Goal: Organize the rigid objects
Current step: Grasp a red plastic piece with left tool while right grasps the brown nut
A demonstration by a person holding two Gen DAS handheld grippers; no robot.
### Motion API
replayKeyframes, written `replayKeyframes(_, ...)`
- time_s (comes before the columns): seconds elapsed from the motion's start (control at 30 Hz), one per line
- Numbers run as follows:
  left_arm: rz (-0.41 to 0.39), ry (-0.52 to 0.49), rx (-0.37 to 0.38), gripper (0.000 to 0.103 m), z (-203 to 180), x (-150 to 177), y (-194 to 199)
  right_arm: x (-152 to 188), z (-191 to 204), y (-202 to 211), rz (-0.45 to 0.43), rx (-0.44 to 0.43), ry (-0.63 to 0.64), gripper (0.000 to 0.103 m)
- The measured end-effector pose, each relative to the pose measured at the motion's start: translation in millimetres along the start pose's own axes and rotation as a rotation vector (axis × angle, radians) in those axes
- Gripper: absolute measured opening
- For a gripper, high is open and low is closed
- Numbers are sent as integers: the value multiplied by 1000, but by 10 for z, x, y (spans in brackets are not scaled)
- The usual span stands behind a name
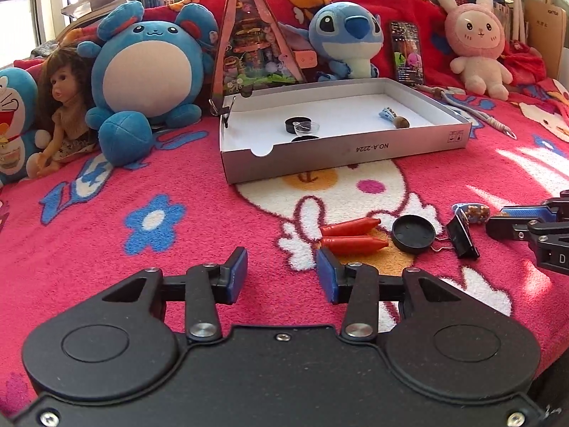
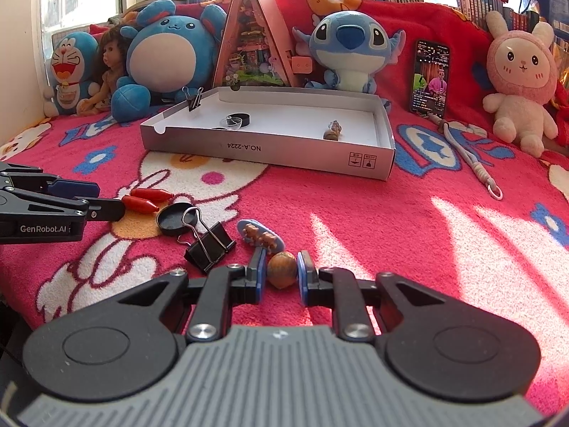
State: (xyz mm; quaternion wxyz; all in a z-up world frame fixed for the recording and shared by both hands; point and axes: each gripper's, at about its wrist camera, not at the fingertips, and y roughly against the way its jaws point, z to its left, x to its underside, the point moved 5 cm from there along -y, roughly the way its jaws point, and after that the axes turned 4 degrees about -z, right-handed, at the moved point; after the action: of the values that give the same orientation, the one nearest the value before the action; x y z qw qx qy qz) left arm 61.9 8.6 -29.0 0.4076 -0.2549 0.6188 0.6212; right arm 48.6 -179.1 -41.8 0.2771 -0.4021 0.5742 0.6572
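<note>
A shallow white cardboard box [image 1: 355, 151] [image 2: 270, 149] lies on the pink blanket and holds black lids, a clear lid, a nut and a small clip. My left gripper [image 1: 281, 274] is open and empty just left of two red pointed pieces [image 1: 352, 235] [image 2: 145, 199], a black round lid [image 1: 413, 233] [image 2: 176, 219] and a black binder clip [image 1: 462, 235] [image 2: 209, 245]. My right gripper [image 2: 281, 274] has its jaws around a brown nut [image 2: 281, 269], with small gaps at both pads. A blue bear hair clip [image 2: 259, 235] lies just beyond the nut.
Plush toys, a doll [image 1: 60, 106], a triangular toy house [image 1: 249, 42] and a lit phone [image 2: 430, 78] line the back. A grey cord [image 2: 469, 156] lies right of the box. The left gripper also shows in the right wrist view [image 2: 103, 199].
</note>
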Motion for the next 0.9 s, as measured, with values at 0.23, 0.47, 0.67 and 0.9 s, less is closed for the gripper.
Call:
replayKeyframes(0.23, -46, -6, 90, 51, -151, -20, 148, 9, -15, 7, -2, -1, -8, 24)
replayKeyframes(0.47, -60, -47, 113, 57, -377, -19, 86, 13, -16, 11, -2, -2, -8, 24)
replayKeyframes(0.67, -44, -42, 127, 54, -409, -5, -28, 11, -6, 12, -1, -5, -7, 24)
replayKeyframes(0.9, -40, -25, 144, 43, -395, -19, -23, 17, 9, 8, -1, -11, -3, 27)
